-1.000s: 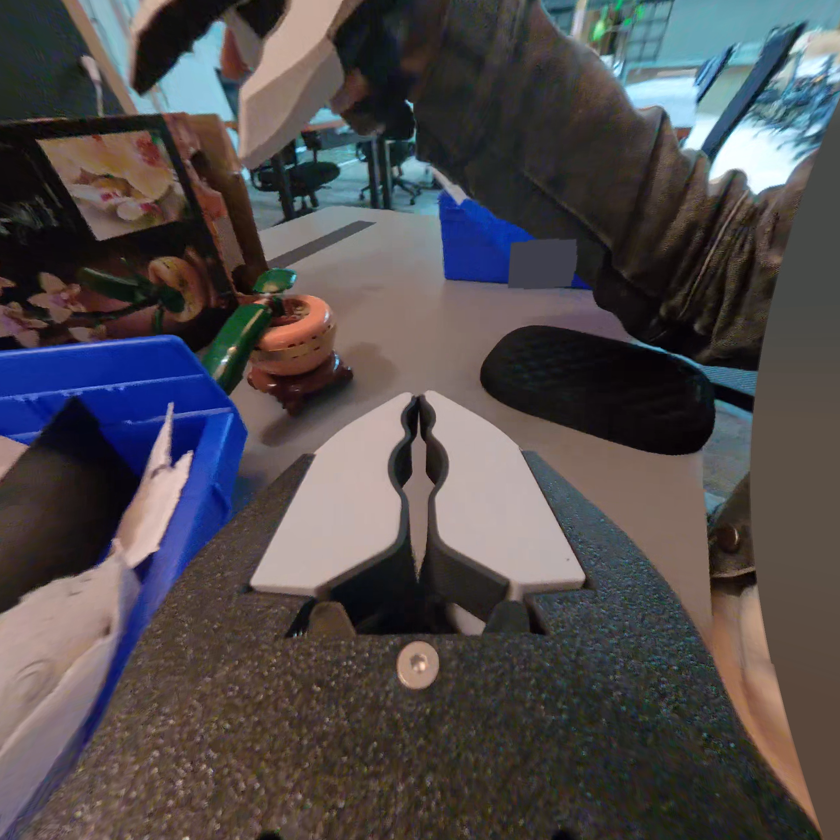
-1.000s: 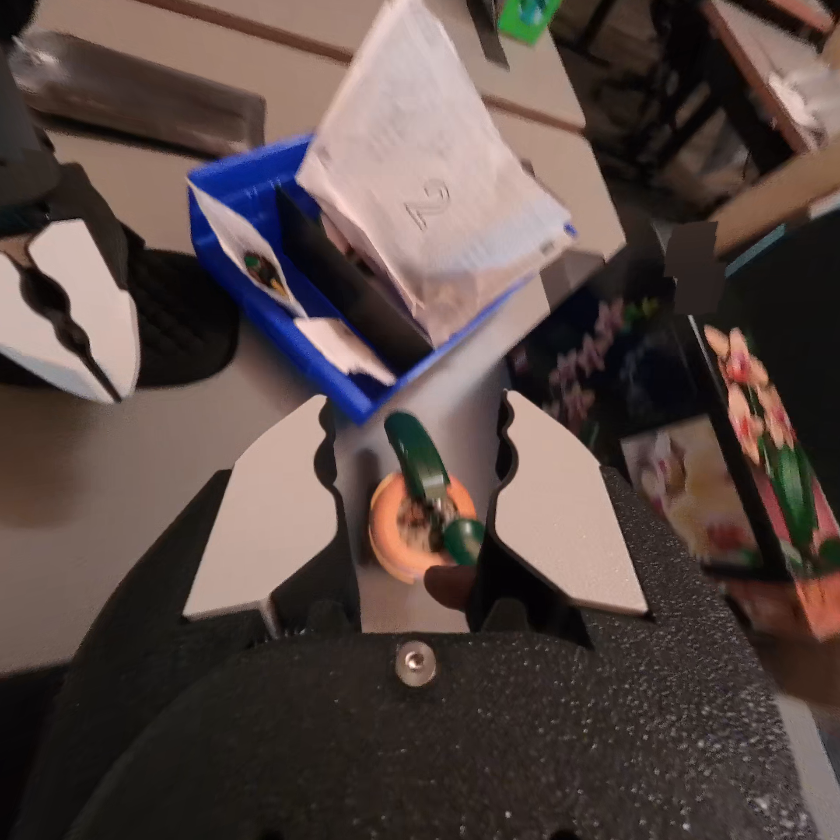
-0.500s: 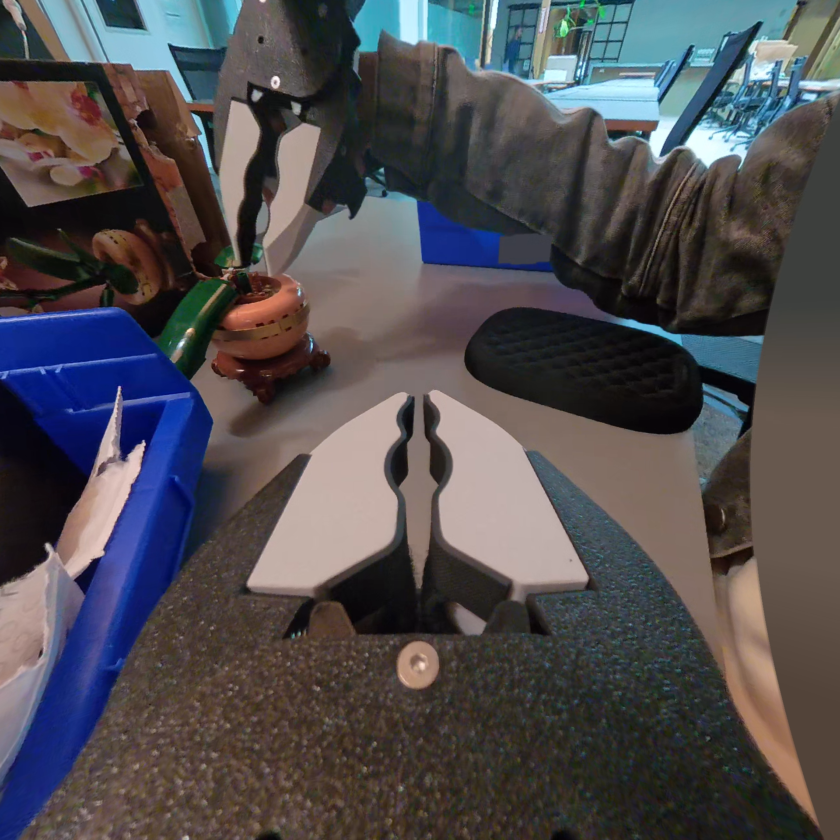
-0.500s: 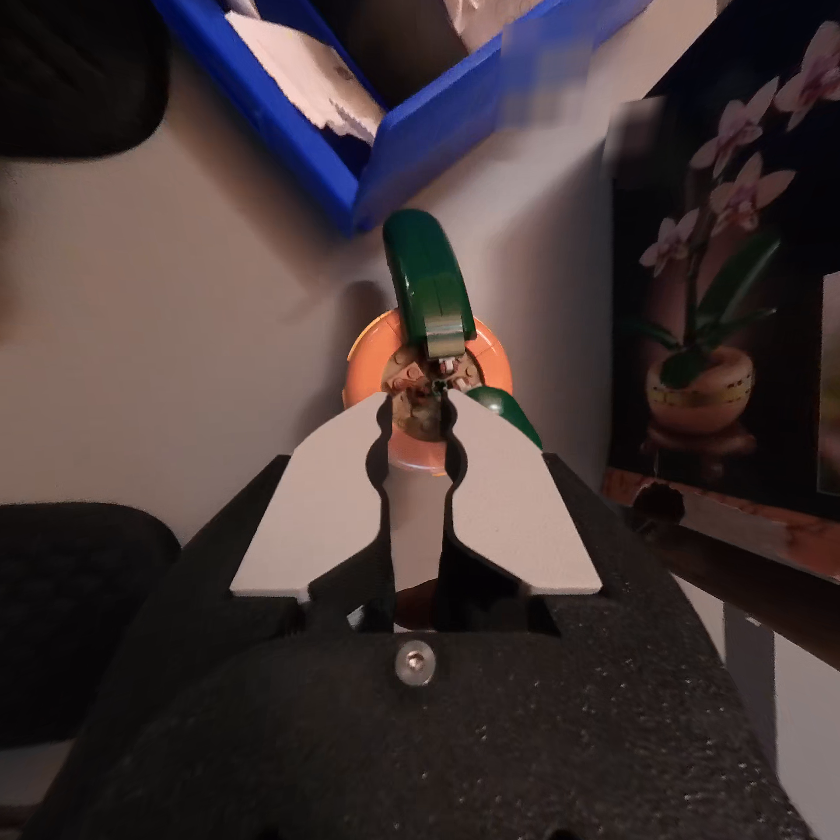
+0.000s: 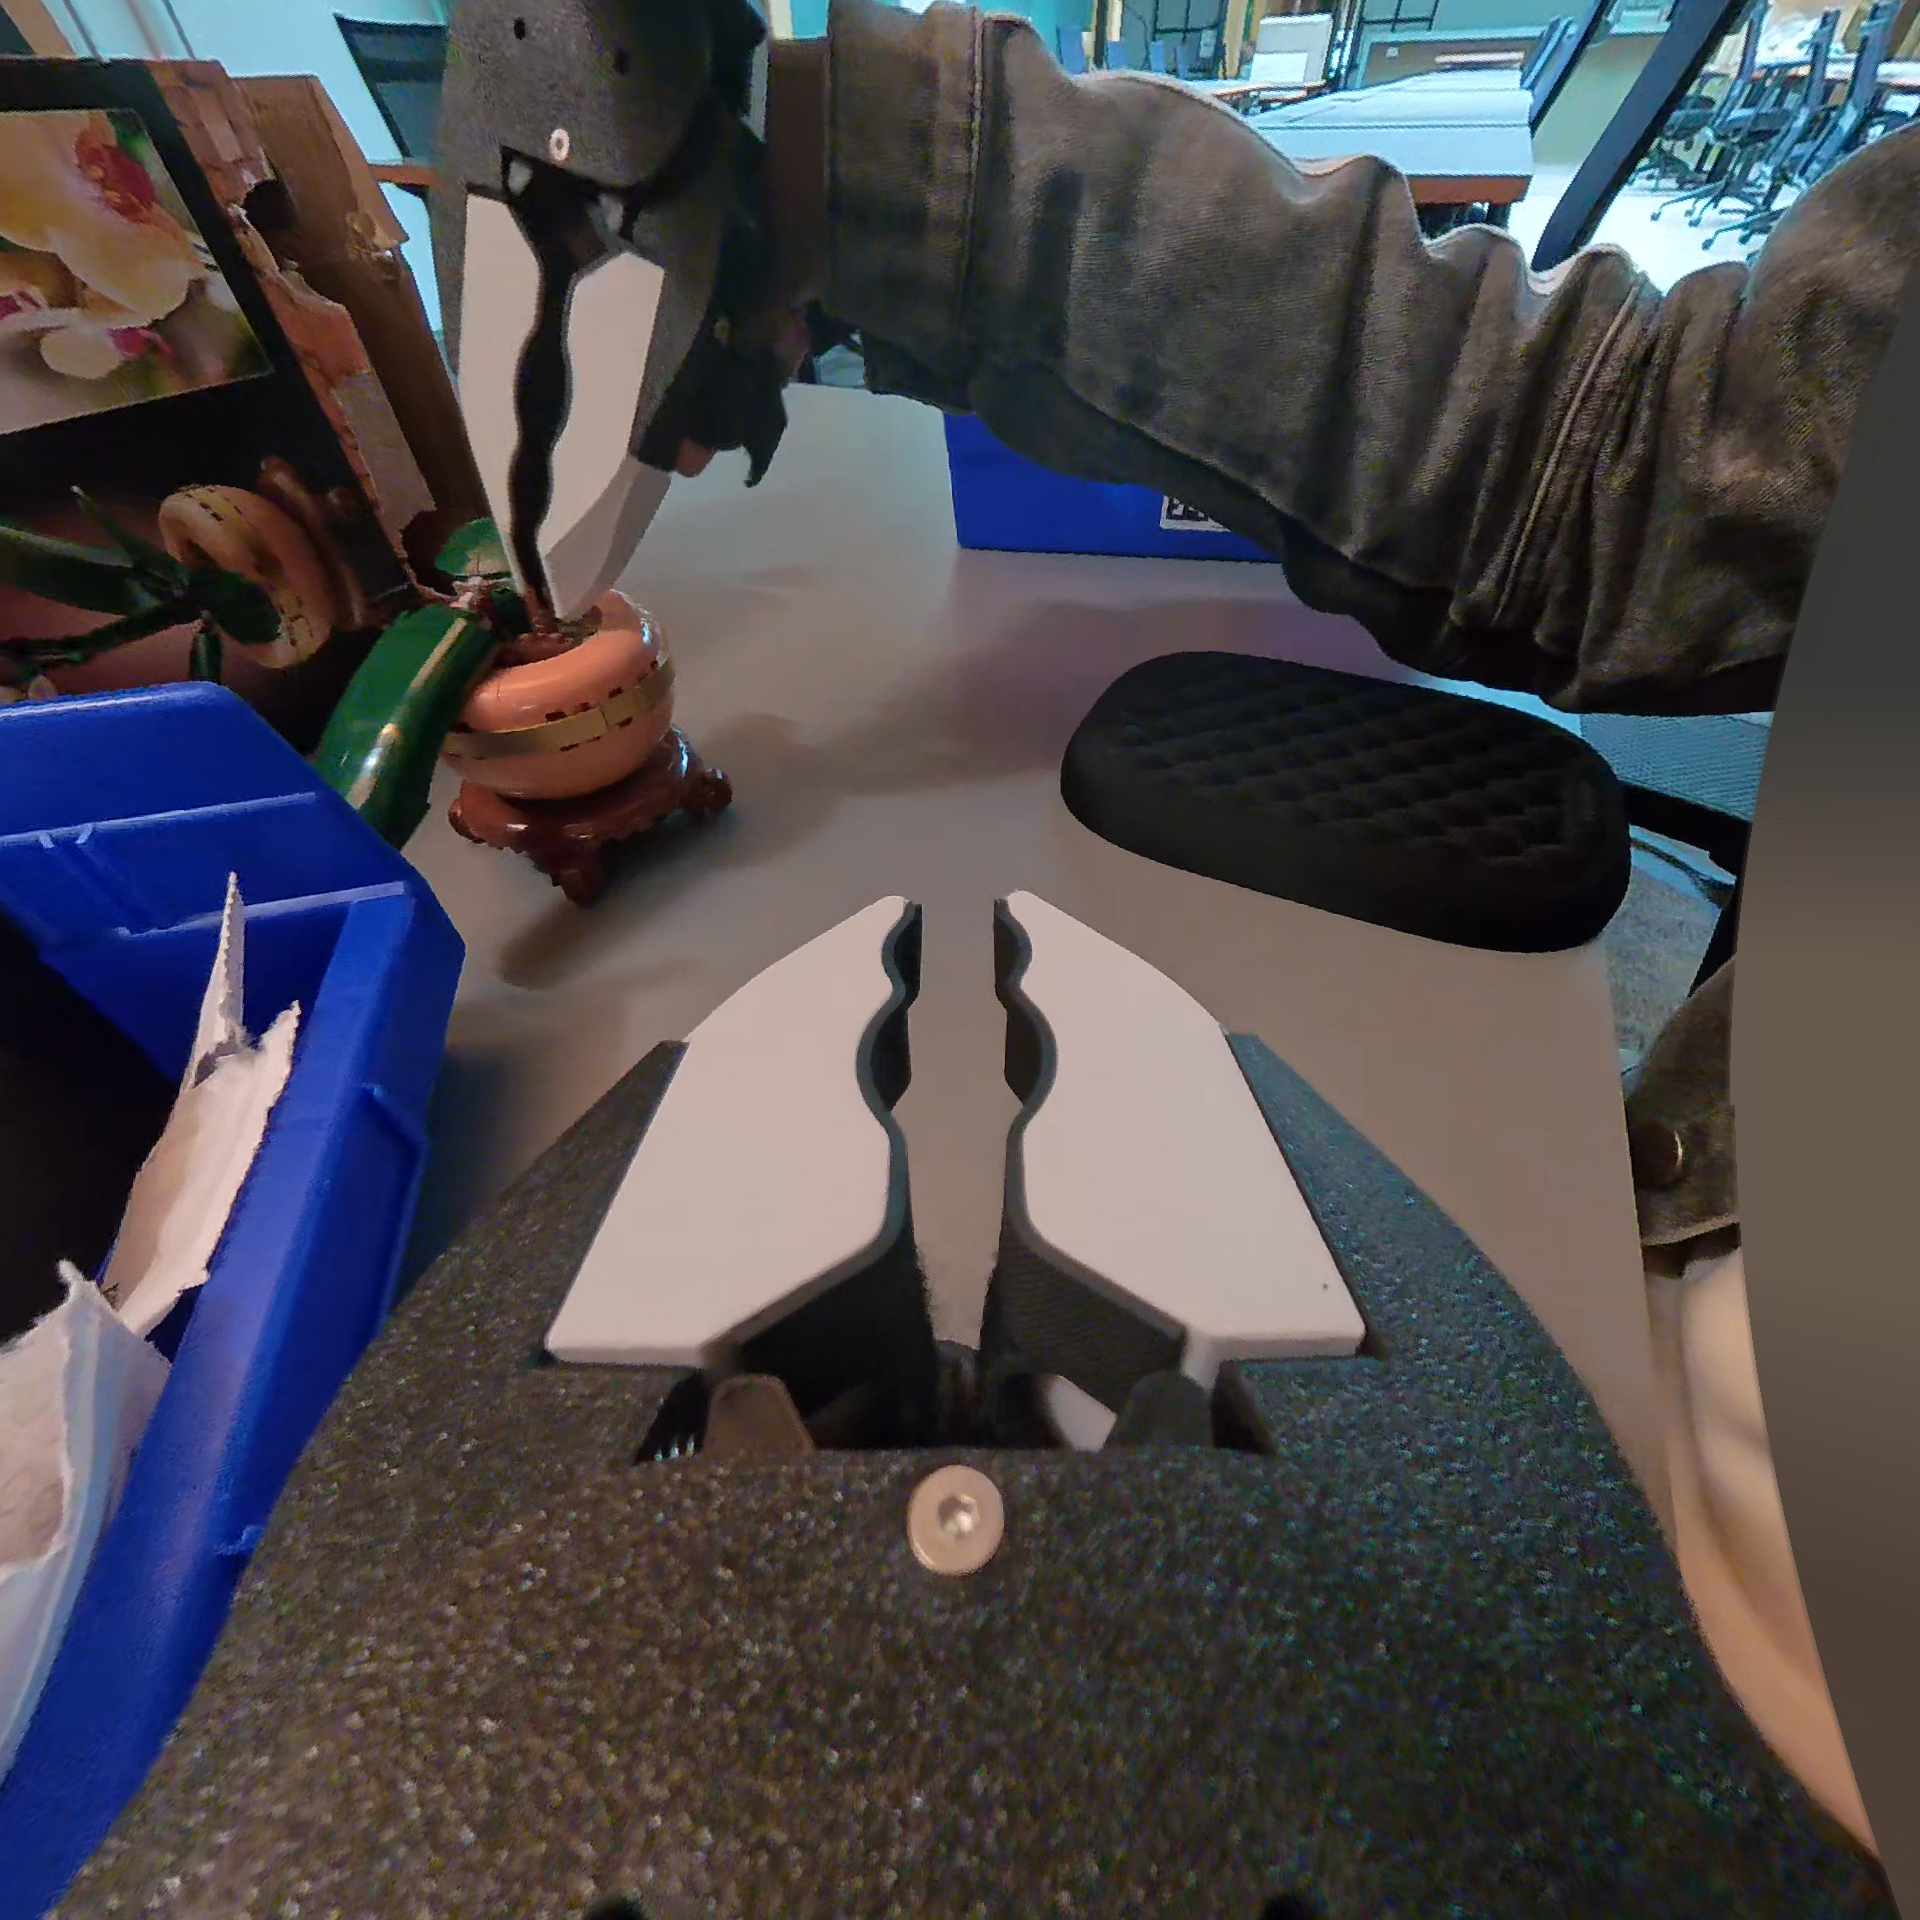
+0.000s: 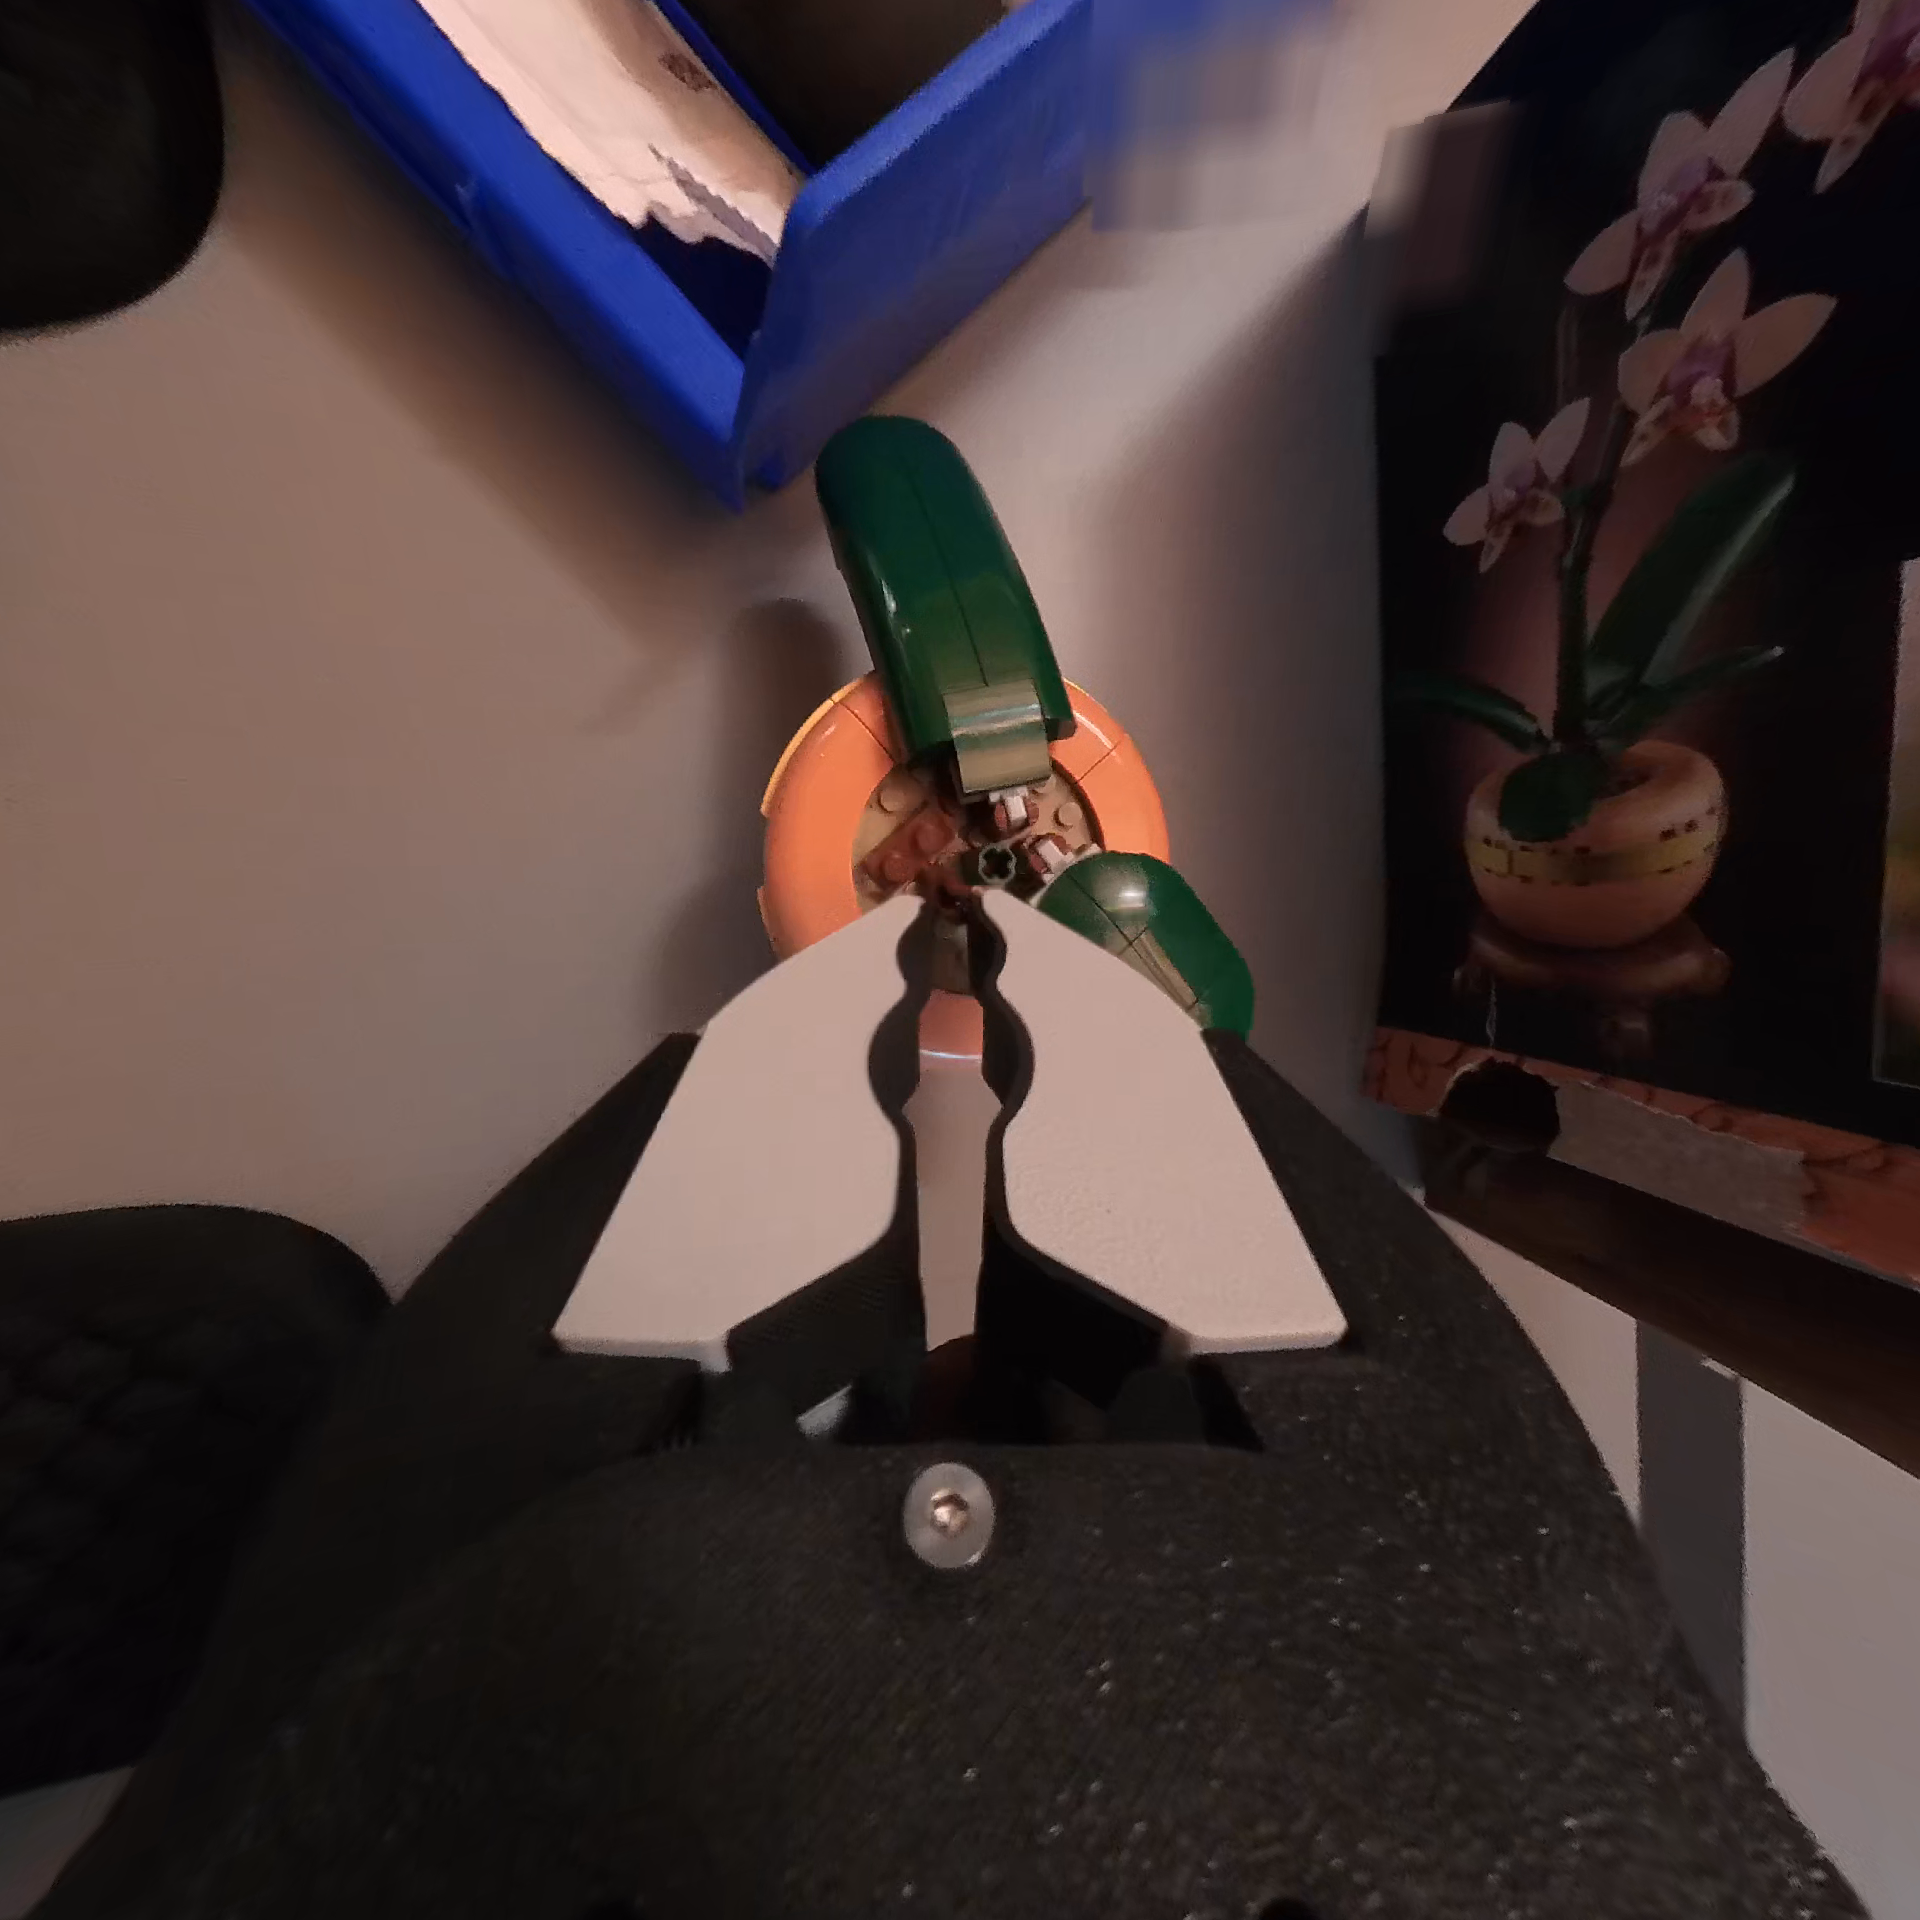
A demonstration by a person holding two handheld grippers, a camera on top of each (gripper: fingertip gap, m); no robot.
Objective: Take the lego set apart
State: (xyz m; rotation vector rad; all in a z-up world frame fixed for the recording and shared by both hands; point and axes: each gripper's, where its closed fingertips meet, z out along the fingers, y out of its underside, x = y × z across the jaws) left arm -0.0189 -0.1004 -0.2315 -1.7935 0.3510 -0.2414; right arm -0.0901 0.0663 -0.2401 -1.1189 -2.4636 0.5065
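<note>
Right hand-held gripper (image 6: 954, 914) in pot (image 6: 821, 862); bin (image 5: 312, 1039) holds, seemingly, paper (image 5: 197, 1132).

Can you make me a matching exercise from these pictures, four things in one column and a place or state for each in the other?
Things:
1. lego pot
2. blue bin
3. black pad
4. left hand-held gripper

Places or states:
A. slightly open, holding nothing
B. holds torn white paper
C. under the sleeved arm
D. on a brown stand

Pairs: 1-D, 2-B, 3-C, 4-A

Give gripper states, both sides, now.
Left gripper: slightly open, holding nothing.
Right gripper: nearly closed at the top of the lego pot; grip cannot be told.
</note>
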